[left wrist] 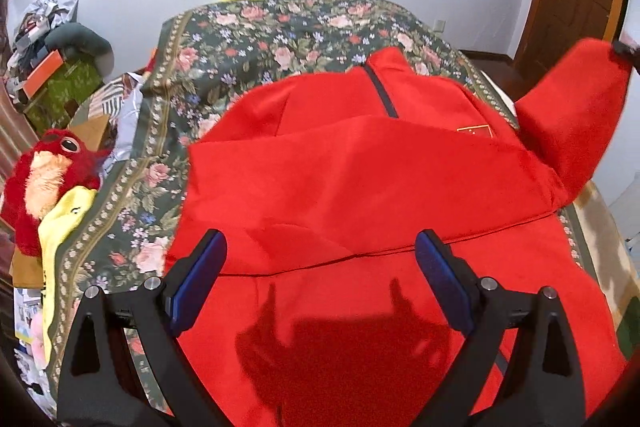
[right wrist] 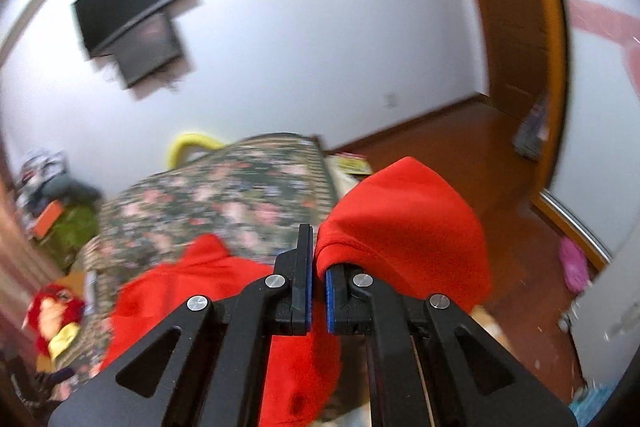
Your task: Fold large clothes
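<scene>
Left hand-held gripper (left wrist: 320, 267) apart over fleecy red sweatshirt (left wrist: 360, 187), right hand-held gripper (right wrist: 319, 267) clamping seemingly its sleeve (right wrist: 404, 223).

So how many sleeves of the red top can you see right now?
2. One sleeve lies folded across the chest of the top. The other sleeve is lifted off to the right, pinched in the right tool.

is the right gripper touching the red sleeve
Touching. In the right wrist view the right gripper is shut on the red sleeve, with fabric pinched between the blue pads and draped over one finger.
</scene>
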### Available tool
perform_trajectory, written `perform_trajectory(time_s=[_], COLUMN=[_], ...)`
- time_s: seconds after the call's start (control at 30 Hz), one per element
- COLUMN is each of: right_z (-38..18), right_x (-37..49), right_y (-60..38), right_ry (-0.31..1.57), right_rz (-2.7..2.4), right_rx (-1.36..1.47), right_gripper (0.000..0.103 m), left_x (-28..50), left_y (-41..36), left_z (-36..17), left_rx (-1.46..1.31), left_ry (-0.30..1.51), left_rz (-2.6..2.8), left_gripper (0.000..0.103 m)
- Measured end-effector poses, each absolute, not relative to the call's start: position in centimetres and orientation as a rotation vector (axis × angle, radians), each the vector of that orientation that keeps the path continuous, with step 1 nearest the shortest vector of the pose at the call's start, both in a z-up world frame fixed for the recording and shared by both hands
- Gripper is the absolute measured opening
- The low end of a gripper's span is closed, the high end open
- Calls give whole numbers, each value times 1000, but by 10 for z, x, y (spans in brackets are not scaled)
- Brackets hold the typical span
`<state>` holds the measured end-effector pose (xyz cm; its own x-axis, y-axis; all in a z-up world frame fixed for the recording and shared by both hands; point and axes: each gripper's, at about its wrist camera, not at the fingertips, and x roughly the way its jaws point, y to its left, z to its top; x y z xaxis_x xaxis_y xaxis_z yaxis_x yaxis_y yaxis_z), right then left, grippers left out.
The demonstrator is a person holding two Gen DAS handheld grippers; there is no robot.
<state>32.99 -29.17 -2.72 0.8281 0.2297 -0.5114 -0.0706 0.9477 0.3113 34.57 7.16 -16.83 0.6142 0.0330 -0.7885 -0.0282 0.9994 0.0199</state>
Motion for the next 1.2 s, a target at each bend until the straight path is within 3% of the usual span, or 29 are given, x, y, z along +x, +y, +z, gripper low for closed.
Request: perform_trajectory(time_s=[0.23,0.5,0.83,0.87,1.0,1.2], right_z=[-40,-123,-192,-196,-193,-165], right_x=[334,341,322,320,307,288], right_y=[-213,-121,-88,-91,-106,-140], right_ry=[699,1011,1262,1287,1330,1253], right_rz=[385,514,535,536,574,591], right_rx=[296,201,93,104,141,152], right_gripper=[4,4,9,12,36,42], left_x=[319,301,292,292,291,297], left_y=[94,124,130,128,115,83], left_z=[-159,-169,-181,-180,-172,-150], left_rx=[13,4,-15,-11,20,61], left_ry=[881,912,950,950,942,909], left_rz=[51,84,76,74,57,9], left_gripper=[96,96,95,95,96,96])
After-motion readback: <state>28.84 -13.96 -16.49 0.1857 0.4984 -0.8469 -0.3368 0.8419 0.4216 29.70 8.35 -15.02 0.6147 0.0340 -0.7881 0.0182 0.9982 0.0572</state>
